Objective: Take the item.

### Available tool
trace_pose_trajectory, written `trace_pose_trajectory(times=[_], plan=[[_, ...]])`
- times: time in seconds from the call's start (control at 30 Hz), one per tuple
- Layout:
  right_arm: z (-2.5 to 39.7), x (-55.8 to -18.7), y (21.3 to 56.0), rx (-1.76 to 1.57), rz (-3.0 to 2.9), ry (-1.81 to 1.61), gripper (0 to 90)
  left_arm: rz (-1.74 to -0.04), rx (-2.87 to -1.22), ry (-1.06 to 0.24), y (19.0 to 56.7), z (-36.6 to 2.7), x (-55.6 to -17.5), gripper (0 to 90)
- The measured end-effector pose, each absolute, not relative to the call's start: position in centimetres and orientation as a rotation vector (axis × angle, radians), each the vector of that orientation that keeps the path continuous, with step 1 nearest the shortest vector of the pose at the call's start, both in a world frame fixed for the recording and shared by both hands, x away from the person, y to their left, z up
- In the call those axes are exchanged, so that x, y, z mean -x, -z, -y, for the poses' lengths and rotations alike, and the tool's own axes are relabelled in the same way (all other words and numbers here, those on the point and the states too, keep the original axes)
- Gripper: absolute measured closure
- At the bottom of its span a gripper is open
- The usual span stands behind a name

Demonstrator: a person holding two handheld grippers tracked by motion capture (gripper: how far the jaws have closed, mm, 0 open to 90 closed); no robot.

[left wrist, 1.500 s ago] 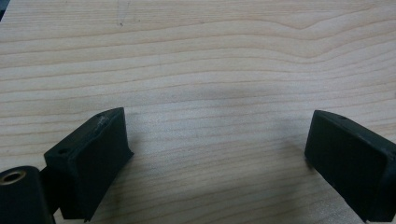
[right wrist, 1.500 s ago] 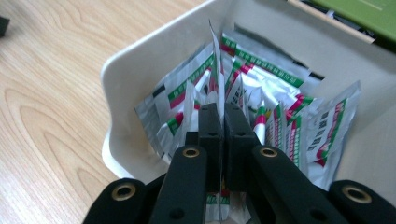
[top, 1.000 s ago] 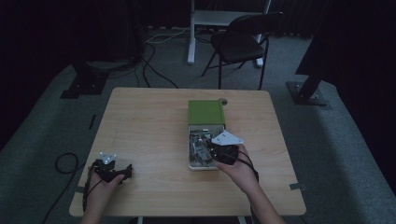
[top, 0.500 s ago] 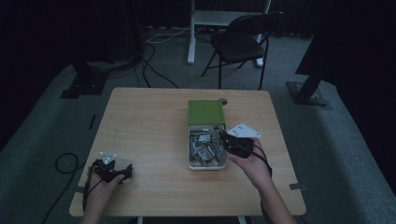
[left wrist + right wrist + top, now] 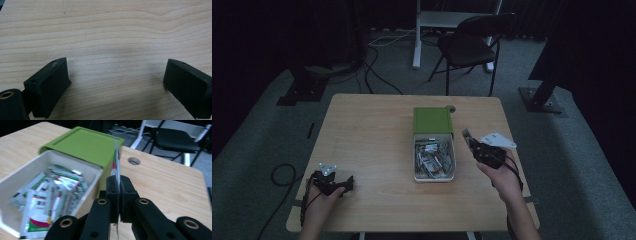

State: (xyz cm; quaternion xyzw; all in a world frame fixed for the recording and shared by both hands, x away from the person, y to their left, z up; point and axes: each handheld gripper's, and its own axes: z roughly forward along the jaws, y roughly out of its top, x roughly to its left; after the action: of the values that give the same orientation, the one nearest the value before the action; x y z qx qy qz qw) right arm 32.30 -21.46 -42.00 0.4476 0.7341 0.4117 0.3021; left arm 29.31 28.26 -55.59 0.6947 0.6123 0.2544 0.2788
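Right gripper view: black right gripper (image 5: 117, 187) clamped tight on a thin white, red and green sachet (image 5: 116, 165), held edge-on and upright.

Hovered just right of the white open box with the green lid (image 5: 418, 172), above the pale wooden table (image 5: 362, 130); more sachets heaped inside that box. Black left gripper (image 5: 332, 182) spread wide near the table's front left corner, gripped nothing, low over bare wood.

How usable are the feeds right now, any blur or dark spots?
High view: dim, room beyond the table nearly black. Left gripper view: sharp wood grain, a soft shadow between the open jaws. Right gripper view: drawer and sachets blurred; the held sachet shows edge-on in the right gripper.
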Motion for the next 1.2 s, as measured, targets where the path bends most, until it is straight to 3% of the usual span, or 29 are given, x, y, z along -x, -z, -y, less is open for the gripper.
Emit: trace_pose_trajectory(times=[1.2], plan=[[30.2, -32.8, 48.8, -1.409, -1.872, -0.859, 87.3, -1.643, -1.864, -0.682, 55.6, -28.3, -29.3, 6.9]])
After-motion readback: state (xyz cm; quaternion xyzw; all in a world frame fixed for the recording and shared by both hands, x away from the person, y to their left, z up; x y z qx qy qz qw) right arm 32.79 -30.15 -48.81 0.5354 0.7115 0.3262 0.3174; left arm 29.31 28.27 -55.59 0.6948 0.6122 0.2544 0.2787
